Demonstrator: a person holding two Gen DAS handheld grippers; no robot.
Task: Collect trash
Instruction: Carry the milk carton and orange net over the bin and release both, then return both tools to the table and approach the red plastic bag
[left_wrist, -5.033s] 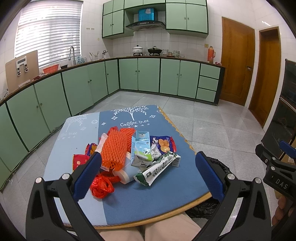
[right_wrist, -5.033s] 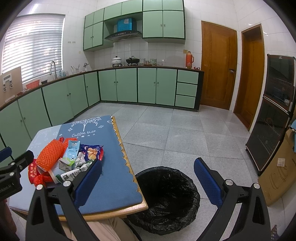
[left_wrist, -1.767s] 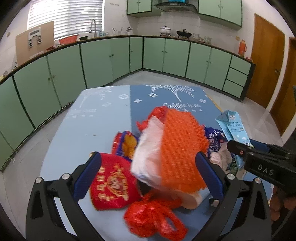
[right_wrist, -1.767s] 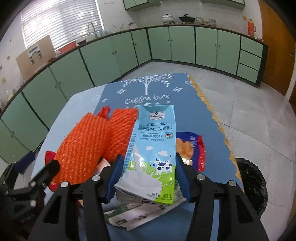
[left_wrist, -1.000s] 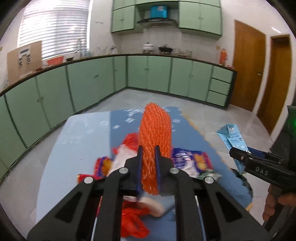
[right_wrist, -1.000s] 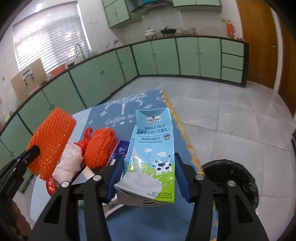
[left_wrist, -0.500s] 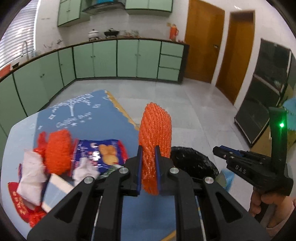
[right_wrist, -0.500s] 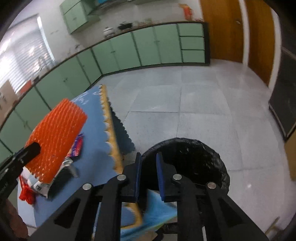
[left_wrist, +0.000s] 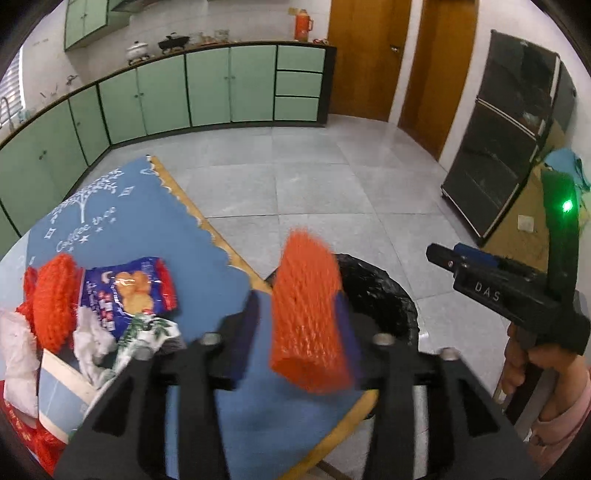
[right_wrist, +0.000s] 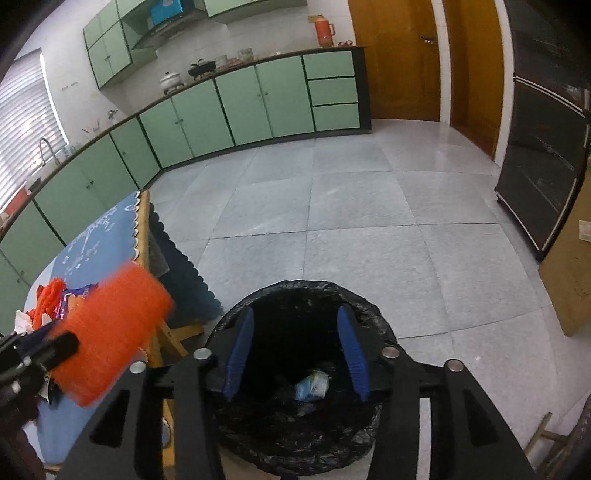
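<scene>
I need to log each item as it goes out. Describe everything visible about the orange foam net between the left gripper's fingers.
The orange foam net is a bright orange sleeve of soft mesh foam with a diamond pattern, flattened and motion-blurred. It stands roughly upright between the blue pads of the left gripper, whose jaws are opening; it lies against the right-hand pad, with a gap on the other side. It sits past the table corner, at the near rim of the black-lined trash bin.
</scene>
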